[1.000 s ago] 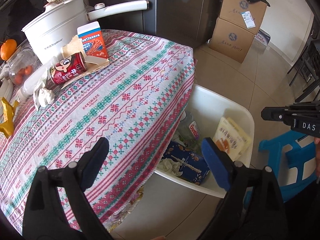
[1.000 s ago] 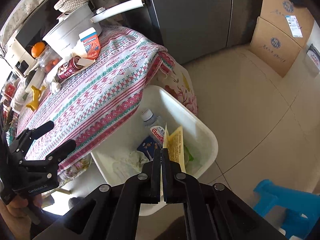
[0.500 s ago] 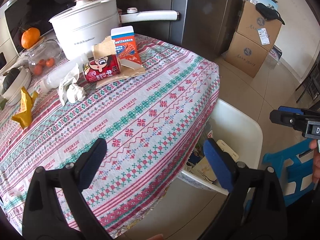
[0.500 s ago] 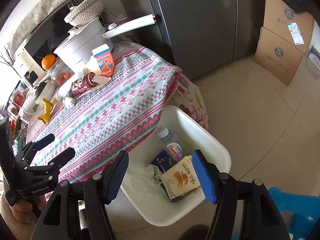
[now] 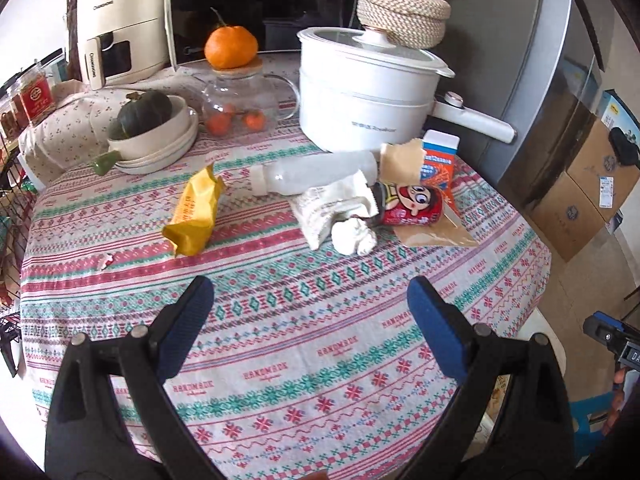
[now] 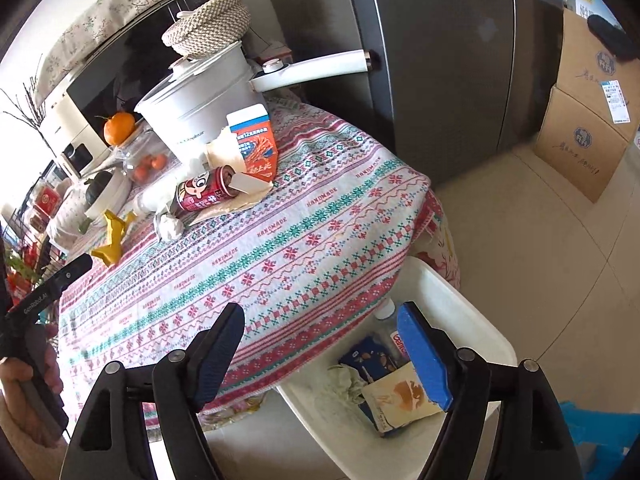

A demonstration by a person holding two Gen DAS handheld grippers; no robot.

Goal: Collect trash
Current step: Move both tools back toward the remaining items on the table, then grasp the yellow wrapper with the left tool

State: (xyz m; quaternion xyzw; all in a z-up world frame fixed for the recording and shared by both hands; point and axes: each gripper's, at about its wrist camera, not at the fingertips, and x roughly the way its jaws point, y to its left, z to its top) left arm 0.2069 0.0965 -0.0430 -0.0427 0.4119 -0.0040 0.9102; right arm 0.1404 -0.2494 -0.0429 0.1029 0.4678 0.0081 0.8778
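Beyond left claw (image 5: pixel 308 304) | yellow wrapper (image 5: pixel 195 216) on tablecloth (image 5: pixel 280 320) | apart

A home kitchen or dining corner. A surface under a patterned "HANDMADE" tablecloth (image 5: pixel 320 320) carries a white electric cooking pot (image 5: pixel 360 96) with a long handle, a glass teapot (image 5: pixel 240 100) topped by an orange (image 5: pixel 231 47), and a bowl holding a green squash (image 5: pixel 140 112). Behind stand an air fryer (image 5: pixel 120 28), a dark oven and a grey refrigerator (image 6: pixel 440 60). Cardboard boxes (image 6: pixel 588 120) sit on the tiled floor (image 6: pixel 540 260).
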